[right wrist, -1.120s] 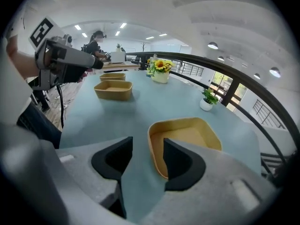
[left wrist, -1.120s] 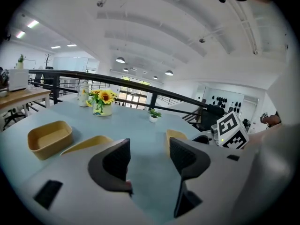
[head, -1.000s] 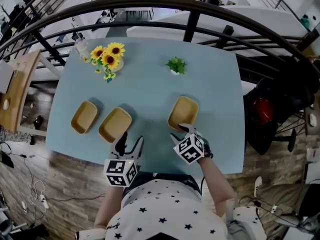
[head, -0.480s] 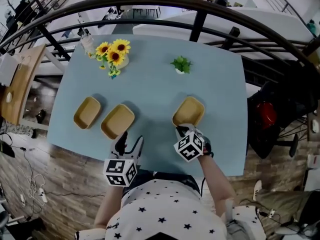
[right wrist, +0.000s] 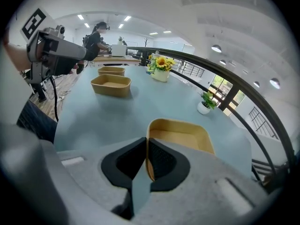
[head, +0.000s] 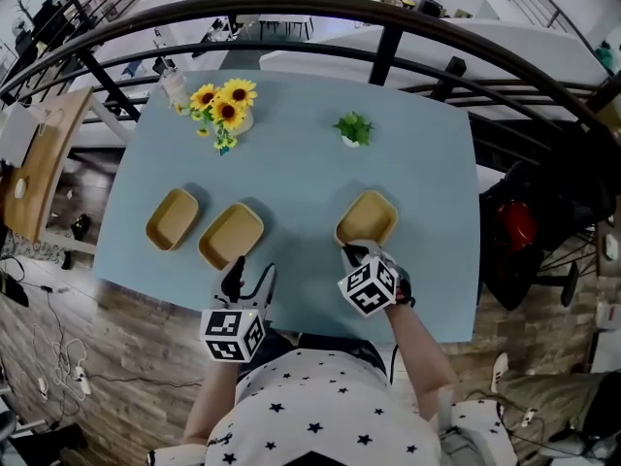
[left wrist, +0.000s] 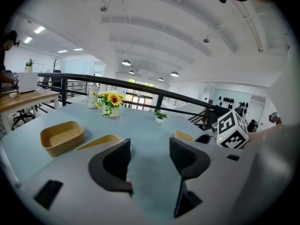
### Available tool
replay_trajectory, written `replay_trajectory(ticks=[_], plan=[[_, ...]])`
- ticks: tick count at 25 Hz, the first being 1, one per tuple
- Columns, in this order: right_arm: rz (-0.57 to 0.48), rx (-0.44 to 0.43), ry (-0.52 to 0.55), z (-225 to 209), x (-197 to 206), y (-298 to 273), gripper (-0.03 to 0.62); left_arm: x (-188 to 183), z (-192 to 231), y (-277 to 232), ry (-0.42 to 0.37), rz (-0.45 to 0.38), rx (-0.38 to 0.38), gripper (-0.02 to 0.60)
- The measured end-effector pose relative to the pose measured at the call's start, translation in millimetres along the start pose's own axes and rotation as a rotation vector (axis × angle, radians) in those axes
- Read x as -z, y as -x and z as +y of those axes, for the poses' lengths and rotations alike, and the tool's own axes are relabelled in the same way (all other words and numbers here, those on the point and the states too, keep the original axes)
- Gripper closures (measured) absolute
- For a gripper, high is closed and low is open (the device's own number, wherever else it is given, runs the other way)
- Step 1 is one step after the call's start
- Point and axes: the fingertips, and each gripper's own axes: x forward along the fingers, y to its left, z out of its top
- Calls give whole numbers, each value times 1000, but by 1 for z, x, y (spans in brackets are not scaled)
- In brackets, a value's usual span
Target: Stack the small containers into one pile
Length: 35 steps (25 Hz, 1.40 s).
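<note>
Right container (head: 367, 217): shallow, tan, round-cornered, empty, on the pale blue table (head: 291, 173) at near right. The right gripper (head: 351, 253), its jaws just closed, pinches the near rim. The left gripper (head: 245, 278) gapes empty beside the middle container (head: 231, 235), with the left container (head: 173, 218) just beyond. A black railing (head: 388, 37) curves behind the table. Count: three containers, one sunflower vase (head: 226, 110), one potted plant (head: 353, 128).

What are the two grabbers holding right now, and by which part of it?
The right gripper pinches the near rim of the right-hand container; its fingers have just been closing on it. The left gripper is open and holds nothing.
</note>
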Motion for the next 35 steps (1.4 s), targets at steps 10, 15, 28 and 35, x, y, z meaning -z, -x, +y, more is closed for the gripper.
replay_trajectory(ticks=[10, 15, 28, 35], plan=[[-38, 33, 1, 15, -35, 10, 571, -7, 21, 3, -14, -8, 27, 325], [-44, 60, -17, 25, -59, 11, 571, -19, 45, 7, -26, -8, 53, 325], [-85, 114, -25, 61, -147, -6, 571, -36, 136, 16, -47, 0, 97, 325], [-95, 133, -40, 87, -189, -22, 571, -45, 179, 20, -72, 10, 131, 325]])
